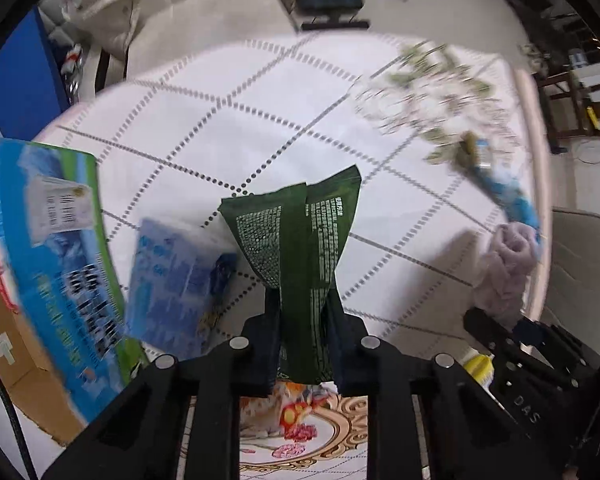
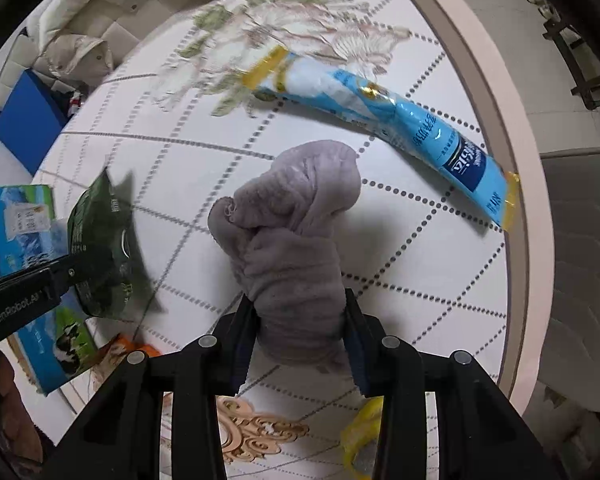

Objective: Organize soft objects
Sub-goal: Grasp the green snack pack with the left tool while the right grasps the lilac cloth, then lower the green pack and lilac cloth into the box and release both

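Observation:
My left gripper is shut on a dark green foil pouch and holds it above the white quilted table. The pouch also shows in the right wrist view, at the left, in the left gripper. My right gripper is shut on a rolled lilac-grey sock and holds it over the table. The sock and right gripper also show at the right edge of the left wrist view. A long light-blue packet lies on the table beyond the sock.
A blue and green milk carton box stands at the left on a cardboard box, with a blue plastic pack beside it. A yellow wrapper lies near the front edge. A white padded jacket lies beyond the table.

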`<state>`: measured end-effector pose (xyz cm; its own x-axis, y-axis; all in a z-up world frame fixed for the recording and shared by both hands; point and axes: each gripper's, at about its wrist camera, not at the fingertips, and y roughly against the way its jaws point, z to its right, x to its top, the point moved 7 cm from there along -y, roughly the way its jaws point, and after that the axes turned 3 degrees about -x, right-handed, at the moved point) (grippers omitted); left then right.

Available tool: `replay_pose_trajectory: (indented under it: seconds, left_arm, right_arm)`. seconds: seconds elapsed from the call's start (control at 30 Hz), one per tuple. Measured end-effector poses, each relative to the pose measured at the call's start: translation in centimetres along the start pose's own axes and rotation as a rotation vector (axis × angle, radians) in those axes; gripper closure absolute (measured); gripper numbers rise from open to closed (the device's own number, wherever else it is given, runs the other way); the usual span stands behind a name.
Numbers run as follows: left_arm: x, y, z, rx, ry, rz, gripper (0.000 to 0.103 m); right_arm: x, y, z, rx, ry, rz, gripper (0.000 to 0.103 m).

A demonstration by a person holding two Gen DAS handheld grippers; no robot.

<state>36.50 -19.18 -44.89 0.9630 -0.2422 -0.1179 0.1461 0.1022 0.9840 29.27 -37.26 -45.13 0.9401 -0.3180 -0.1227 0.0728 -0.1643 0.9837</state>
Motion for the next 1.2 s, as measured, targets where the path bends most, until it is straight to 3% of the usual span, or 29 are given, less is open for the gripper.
replay_pose_trajectory:
  seconds: [0.17, 0.3, 0.43, 0.57, 0.8, 0.93, 1.2]
  left_arm:
    - [-2.7, 6.6, 0.0, -0.067, -0.037, 0.109, 0.086]
    - [-4.1, 11.7, -2.3, -0.104, -0.038, 0.190, 0.086]
    - [-6.4, 16.3, -7.7, -0.105, -0.006, 0.257, 0.086]
    - [-8.2, 18.0, -15.7, -0.034, 0.066, 0.283, 0.086]
    - [-12.1, 14.8, -30.7, 0.081, 0.222, 0.198, 0.086]
    - [-12.8, 11.1, -35.9, 0.089, 0.264, 0.098, 0.086]
    - [-12.7, 5.8, -40.1, 0.048, 0.277, -0.037, 0.086]
  right_arm:
    - [-1.7, 4.9, -2.1, 0.048, 0.030, 0.070, 0.061]
    - [-3.7, 8.4, -5.6, 0.085, 0.072, 0.119, 0.061]
    - [-5.8, 11.1, -11.1, 0.137, 0.132, 0.156, 0.061]
    - [-8.4, 12.1, -19.7, 0.223, 0.214, 0.160, 0.061]
    - [-12.0, 7.7, -35.5, 0.311, 0.320, 0.076, 0.061]
    - [-13.2, 2.6, -43.0, 0.299, 0.338, 0.022, 0.061]
    - [-14.5, -4.4, -48.3, 0.239, 0.345, -0.064, 0.061]
